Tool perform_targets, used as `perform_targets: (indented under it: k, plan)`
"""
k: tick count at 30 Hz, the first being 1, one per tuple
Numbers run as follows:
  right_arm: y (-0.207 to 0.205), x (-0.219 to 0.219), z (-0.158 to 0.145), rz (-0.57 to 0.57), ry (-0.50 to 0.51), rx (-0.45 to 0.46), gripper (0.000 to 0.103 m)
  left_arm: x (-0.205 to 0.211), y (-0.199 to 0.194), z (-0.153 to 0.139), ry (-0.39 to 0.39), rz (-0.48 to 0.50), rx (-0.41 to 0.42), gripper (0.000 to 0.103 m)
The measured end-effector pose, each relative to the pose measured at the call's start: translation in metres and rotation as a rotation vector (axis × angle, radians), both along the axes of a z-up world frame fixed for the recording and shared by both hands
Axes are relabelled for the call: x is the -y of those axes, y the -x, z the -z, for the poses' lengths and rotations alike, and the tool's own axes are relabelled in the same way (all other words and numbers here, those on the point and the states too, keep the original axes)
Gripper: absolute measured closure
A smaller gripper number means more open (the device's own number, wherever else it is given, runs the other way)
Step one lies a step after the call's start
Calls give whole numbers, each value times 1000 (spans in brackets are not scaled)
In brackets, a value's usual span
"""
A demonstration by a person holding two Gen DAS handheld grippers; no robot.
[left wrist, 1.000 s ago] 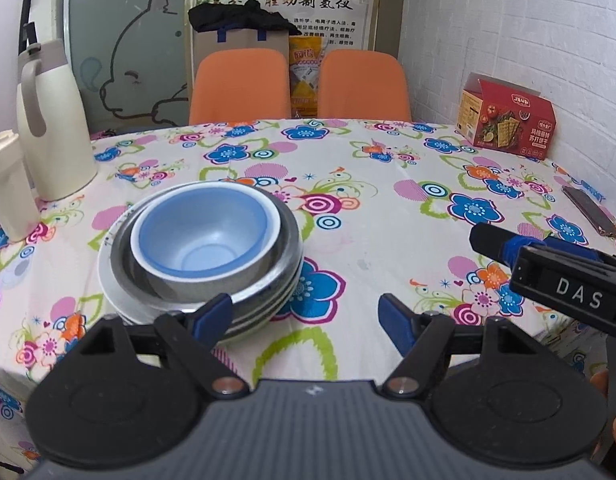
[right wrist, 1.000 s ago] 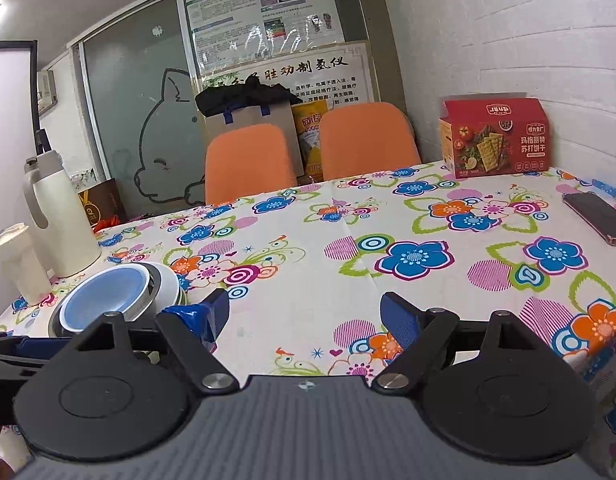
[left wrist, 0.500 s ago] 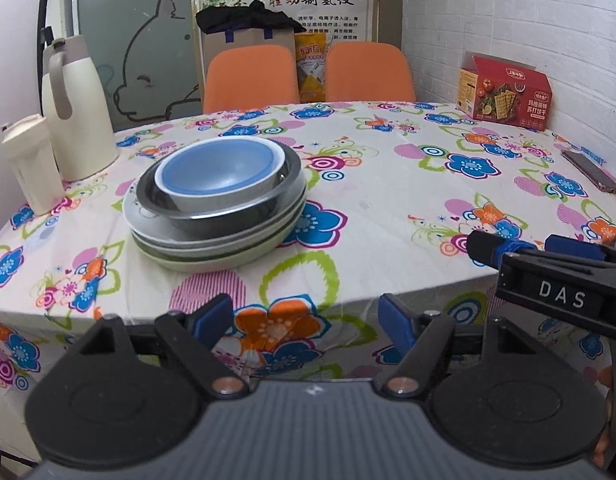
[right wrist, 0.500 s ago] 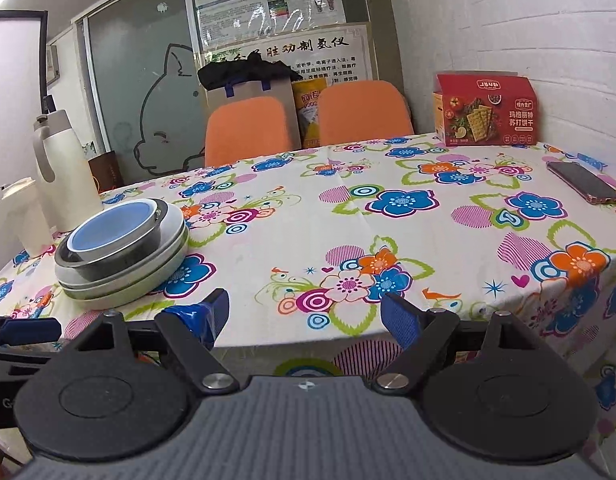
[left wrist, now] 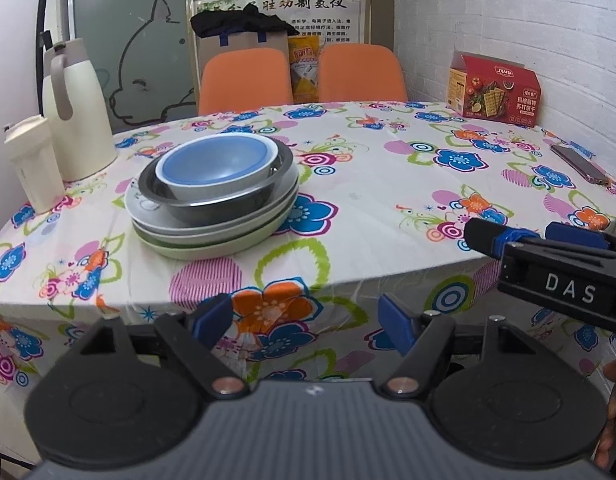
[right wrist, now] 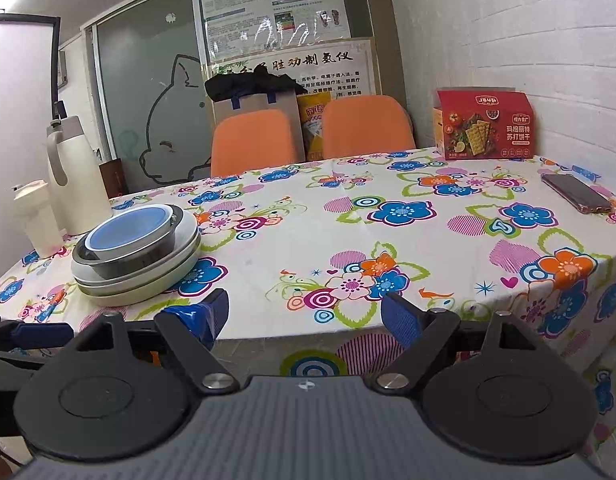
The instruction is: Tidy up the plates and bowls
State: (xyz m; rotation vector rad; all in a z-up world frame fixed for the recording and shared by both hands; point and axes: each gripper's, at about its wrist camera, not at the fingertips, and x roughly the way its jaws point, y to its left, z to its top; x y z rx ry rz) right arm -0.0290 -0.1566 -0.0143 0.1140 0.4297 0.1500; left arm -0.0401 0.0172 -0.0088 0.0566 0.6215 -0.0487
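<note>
Right claw [left wrist: 532, 236] cut off at frame edge; plates [left wrist: 211, 236] partly hidden under bowls [left wrist: 215, 172]

Left gripper [left wrist: 308, 320] and right gripper [right wrist: 305, 314] both gape, holding nothing.

Around the flowered tabletop [right wrist: 428, 248]
Cream jug [left wrist: 77, 116] beside a cup [left wrist: 33, 164]; red cracker box [right wrist: 486, 124], phone [right wrist: 576, 193], two orange chairs [right wrist: 251, 142]

— Obstacles, counter [left wrist: 368, 216] left? 
— Stacked plates and bowls [left wrist: 213, 196]; behind, white jug [left wrist: 77, 116] and cup [left wrist: 33, 164], close together.
— Right side?
— Phone [right wrist: 576, 194] flat near edge; red box [right wrist: 486, 124] at far corner by wall.
— Open passage?
— Wide bare cloth centre to front edge, between stack and phone. Orange chairs [right wrist: 308, 136] block far side.
</note>
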Motion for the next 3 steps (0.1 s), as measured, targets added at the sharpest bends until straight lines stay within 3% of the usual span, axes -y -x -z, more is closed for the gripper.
perform_targets:
  k: [3]
  plan:
    - [0, -1, 1, 1, 2, -2, 33, 0, 0, 0, 4, 5, 7, 30]
